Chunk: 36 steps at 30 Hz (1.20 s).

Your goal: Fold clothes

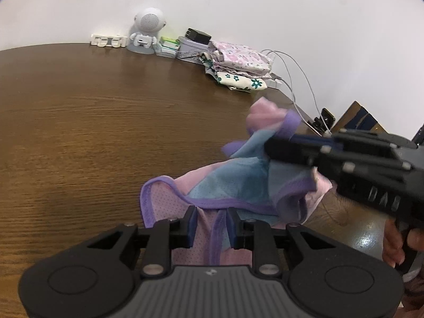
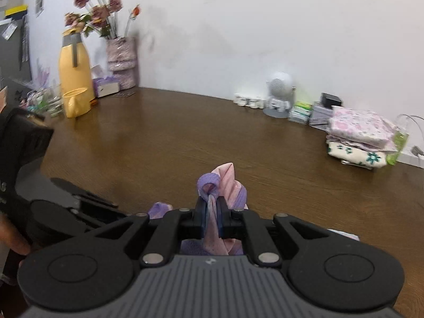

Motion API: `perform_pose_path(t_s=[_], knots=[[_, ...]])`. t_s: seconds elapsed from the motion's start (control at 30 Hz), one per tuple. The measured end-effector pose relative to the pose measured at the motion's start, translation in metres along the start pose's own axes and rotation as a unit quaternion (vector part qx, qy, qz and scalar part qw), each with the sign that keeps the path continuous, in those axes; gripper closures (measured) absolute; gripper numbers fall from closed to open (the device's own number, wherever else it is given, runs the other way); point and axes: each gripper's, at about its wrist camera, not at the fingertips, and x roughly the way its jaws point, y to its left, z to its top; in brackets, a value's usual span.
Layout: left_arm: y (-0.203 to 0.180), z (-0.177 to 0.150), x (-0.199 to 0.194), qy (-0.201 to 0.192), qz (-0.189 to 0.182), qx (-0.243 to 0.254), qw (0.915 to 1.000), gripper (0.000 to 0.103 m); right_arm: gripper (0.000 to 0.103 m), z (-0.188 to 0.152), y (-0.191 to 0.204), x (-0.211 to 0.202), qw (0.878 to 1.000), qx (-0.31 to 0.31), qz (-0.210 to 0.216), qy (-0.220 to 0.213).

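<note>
The garment is a small pink perforated-mesh piece with a pale blue panel and purple elastic binding along its edges. It hangs bunched between my two tools, above the near edge of the table, at about 4 o'clock in the left wrist view. I judge it very light, limp and without any stiffness: it sags and creases wherever it is unsupported. The mesh looks grippy rather than slick, and the binding is the thickest, firmest part.

Recommended hold points: the purple binding, at corners or leg openings, where the pads bite on a doubled edge instead of a single mesh layer.

The left tool has its jaws partly closed, with a strip of binding and pink mesh running between them; I judge it is holding that strip, though the pads do not look fully pressed. The right tool is clenched on a gathered wad of pink cloth and binding, which pokes out past its tips at 12 o'clock.

Whether this bunching is a spread-out or a fold in progress, the views do not settle.

Outward: a stack of folded floral clothes sits at 1 o'clock by the wall, beside a small white speaker figure.
</note>
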Motion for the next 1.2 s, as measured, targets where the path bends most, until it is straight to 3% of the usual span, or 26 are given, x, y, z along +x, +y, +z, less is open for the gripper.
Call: perform_pose_path(t_s=[0.13, 0.27, 0.33, 0.4, 0.5, 0.6, 0.77, 0.87, 0.97, 1.03, 1.2], knots=[[0.007, -0.004, -0.02, -0.017, 0.025, -0.006, 0.9995, 0.061, 0.095, -0.012, 0.008, 0.016, 0.999, -0.006, 0.029, 0.032], [0.024, -0.01, -0.038, -0.026, 0.054, -0.035, 0.9976, 0.059, 0.091, -0.025, 0.012, 0.028, 0.997, 0.002, 0.057, 0.049], [0.031, -0.014, -0.044, -0.028, 0.061, -0.051, 0.9964, 0.059, 0.072, -0.028, 0.01, 0.025, 0.995, 0.017, 0.081, 0.047], [0.035, -0.015, -0.049, -0.033, 0.05, -0.069, 0.9958, 0.059, 0.06, -0.027, 0.003, 0.015, 0.994, 0.038, 0.101, 0.033], [0.037, -0.012, -0.054, -0.042, 0.004, -0.097, 0.9944, 0.057, 0.06, -0.022, -0.012, -0.008, 0.99, 0.07, 0.122, 0.013], [0.028, -0.005, -0.047, -0.031, -0.038, -0.108, 0.993, 0.054, 0.06, -0.02, -0.032, -0.031, 0.99, 0.083, 0.11, -0.002], [0.007, 0.007, -0.018, -0.001, -0.059, -0.106, 0.9926, 0.052, 0.06, -0.03, -0.07, -0.038, 0.997, 0.081, 0.017, 0.011], [0.0, 0.011, 0.001, 0.017, -0.053, -0.111, 0.9923, 0.047, 0.06, -0.042, -0.09, -0.04, 0.996, 0.087, -0.011, 0.022], [0.002, 0.015, 0.014, 0.024, -0.048, -0.122, 0.991, 0.047, 0.06, -0.051, -0.094, -0.045, 0.997, 0.075, 0.021, 0.028], [0.001, 0.019, 0.021, 0.026, -0.043, -0.126, 0.9907, 0.047, 0.06, -0.052, -0.078, -0.045, 0.998, 0.031, 0.053, 0.034], [-0.002, 0.03, 0.039, 0.041, -0.019, -0.117, 0.9921, 0.051, 0.06, -0.054, -0.041, -0.031, 0.992, -0.065, 0.089, 0.057]])
